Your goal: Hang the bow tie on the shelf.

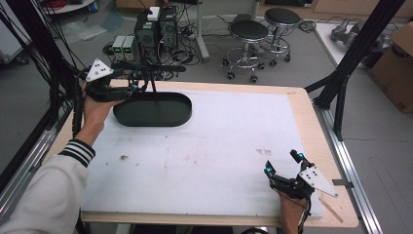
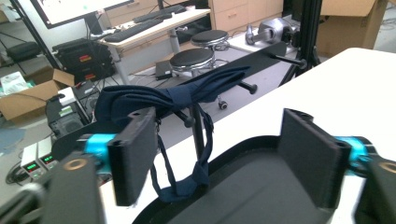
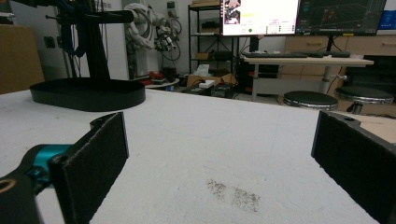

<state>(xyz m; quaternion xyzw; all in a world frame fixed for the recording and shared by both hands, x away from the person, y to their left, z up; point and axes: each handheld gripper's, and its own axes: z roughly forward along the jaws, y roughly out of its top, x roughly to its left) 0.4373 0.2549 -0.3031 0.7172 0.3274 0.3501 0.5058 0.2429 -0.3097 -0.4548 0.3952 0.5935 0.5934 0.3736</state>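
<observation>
Two tongs [image 1: 138,85] [image 1: 282,163], one cloth [image 2: 187,93], one tray [image 1: 153,109]

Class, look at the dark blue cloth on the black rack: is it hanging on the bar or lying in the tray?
Hanging. The blue cloth is draped over the rack's bar, its straps dangling above the tray.

A dark navy cloth mask [image 2: 187,95] hangs draped over the arm of a black stand [image 2: 198,130], its ear loops dangling above the stand's oval tray base.

White-covered table [image 1: 219,146] with black oval stand base [image 1: 152,110] (far left)
</observation>
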